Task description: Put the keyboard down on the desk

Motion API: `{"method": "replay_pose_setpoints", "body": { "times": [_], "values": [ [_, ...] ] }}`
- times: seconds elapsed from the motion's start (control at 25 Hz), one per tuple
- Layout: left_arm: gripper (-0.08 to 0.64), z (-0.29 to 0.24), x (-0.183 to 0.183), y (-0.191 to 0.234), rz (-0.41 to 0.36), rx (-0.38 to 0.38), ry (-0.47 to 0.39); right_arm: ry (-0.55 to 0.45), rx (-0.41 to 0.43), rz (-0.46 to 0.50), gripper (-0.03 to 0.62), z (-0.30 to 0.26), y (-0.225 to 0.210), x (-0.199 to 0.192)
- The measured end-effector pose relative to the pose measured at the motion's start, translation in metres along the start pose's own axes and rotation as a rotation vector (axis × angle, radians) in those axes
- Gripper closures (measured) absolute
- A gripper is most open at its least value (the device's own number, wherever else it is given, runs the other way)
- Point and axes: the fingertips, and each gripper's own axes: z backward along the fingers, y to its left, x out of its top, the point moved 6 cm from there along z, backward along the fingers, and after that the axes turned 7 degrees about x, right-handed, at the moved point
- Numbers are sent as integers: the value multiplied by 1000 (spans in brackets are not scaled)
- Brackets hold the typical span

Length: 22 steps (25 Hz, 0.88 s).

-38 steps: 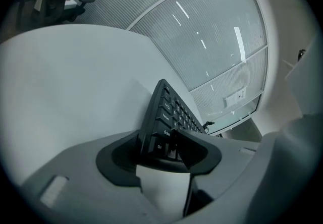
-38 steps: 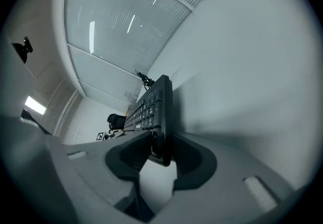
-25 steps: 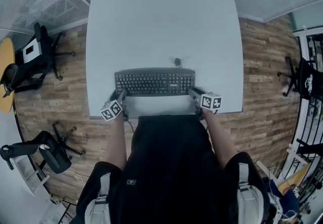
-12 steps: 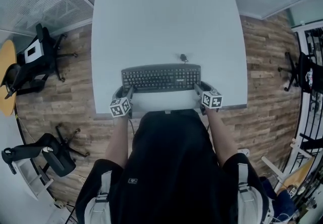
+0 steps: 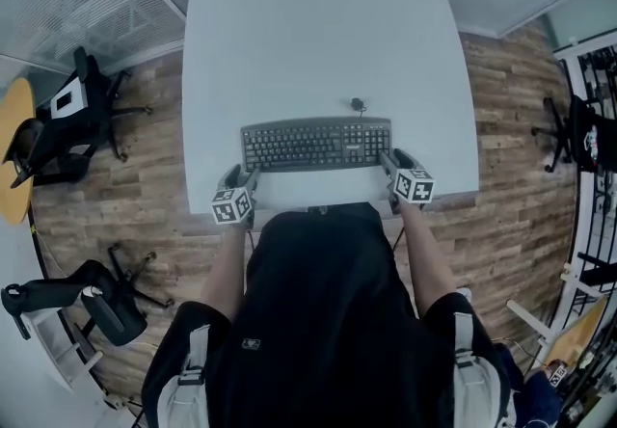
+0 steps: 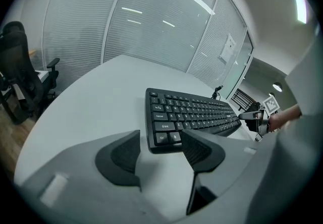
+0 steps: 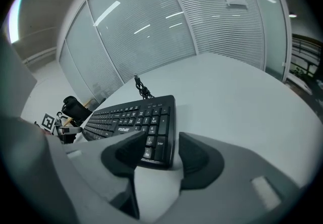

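Keyboard (image 5: 316,144), black plastic, lies flat on white rectangular desk (image 5: 318,31), near front edge. Left gripper (image 6: 160,150) jaws apart around its left end; right gripper (image 7: 161,155) likewise at right end, unclamped.

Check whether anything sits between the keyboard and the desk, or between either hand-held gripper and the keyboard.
Nothing visible does. The keyboard lies flat on the white desk, with only its coiled cable behind it. The left hand-held gripper and the right hand-held gripper each have open jaws around a keyboard end.
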Motion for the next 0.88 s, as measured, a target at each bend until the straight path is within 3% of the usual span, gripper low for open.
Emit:
{"method": "replay_pose_setpoints", "body": {
  "times": [0.36,0.56,0.76,0.88],
  "values": [
    [320,21,10,15,36,-5,-84,-17,2,15,385,9,14,-5],
    [465,30,17,5,44,-51,-122,-24,33,-2,387,24,14,-13],
    [546,33,22,-4,43,-148,-136,-1,151,38,584,33,29,-18],
    [549,33,27,-13,11,-200,-121,57,202,129,589,34,44,-21]
  ]
}}
